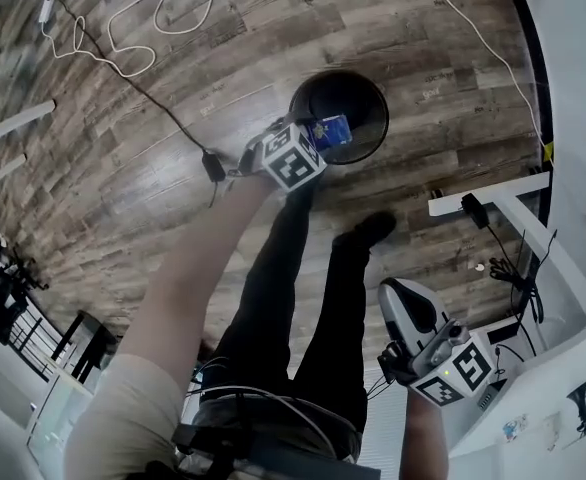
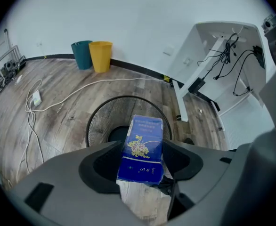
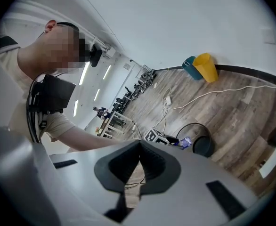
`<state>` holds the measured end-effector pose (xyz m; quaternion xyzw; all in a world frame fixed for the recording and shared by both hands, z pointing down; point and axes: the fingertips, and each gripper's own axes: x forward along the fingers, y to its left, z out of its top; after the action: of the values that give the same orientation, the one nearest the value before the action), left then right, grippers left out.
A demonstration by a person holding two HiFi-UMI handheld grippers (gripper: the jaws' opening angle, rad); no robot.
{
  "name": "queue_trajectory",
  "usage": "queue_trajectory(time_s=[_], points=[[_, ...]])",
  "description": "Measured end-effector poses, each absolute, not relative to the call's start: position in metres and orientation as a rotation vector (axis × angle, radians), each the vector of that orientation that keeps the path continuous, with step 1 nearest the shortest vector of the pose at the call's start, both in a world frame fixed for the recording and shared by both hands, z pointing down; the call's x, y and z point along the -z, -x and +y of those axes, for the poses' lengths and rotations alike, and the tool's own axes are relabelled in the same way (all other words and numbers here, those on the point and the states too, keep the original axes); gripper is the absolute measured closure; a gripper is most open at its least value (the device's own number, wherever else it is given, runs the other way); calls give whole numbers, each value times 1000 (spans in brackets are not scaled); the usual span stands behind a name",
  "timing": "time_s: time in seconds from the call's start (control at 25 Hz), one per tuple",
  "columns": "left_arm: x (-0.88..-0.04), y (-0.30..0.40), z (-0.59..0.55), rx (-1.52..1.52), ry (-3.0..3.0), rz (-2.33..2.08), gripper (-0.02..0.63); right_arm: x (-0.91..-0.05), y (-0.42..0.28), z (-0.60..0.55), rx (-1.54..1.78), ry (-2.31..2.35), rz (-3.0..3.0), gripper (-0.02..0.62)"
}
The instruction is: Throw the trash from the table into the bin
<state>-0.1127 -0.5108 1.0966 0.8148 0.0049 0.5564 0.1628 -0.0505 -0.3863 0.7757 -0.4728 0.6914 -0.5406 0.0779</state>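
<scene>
Held the blue packet (image 2: 143, 140) pinched between the jaws of the left gripper (image 2: 142, 154) above the black mesh bin (image 2: 98, 119) for dropping in, with the right gripper (image 3: 139, 168) closed, empty, aside.

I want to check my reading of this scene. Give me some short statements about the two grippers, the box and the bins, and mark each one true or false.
1. The left gripper grips a blue box. True.
2. The blue box lies inside the black mesh bin. False: it is between the jaws, above the bin.
3. The right gripper has its jaws together with nothing between them. True.
4. The black mesh bin stands on a table. False: it stands on the wooden floor.
5. A yellow bin and a teal bin stand side by side at the wall. True.
</scene>
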Motion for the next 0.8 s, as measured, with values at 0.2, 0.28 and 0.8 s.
queue_trajectory(time_s=[0.2, 0.28, 0.8], points=[[-1124, 105, -507, -1637, -2322, 32, 327, -792, 44, -383, 1652, 1418, 2048, 588], [-1132, 102, -506, -1666, -2317, 61, 327, -797, 44, -383, 1669, 1415, 2052, 588], [-1156, 103, -509, -1742, -2314, 126, 327, -808, 57, -404, 1679, 1318, 2074, 586]])
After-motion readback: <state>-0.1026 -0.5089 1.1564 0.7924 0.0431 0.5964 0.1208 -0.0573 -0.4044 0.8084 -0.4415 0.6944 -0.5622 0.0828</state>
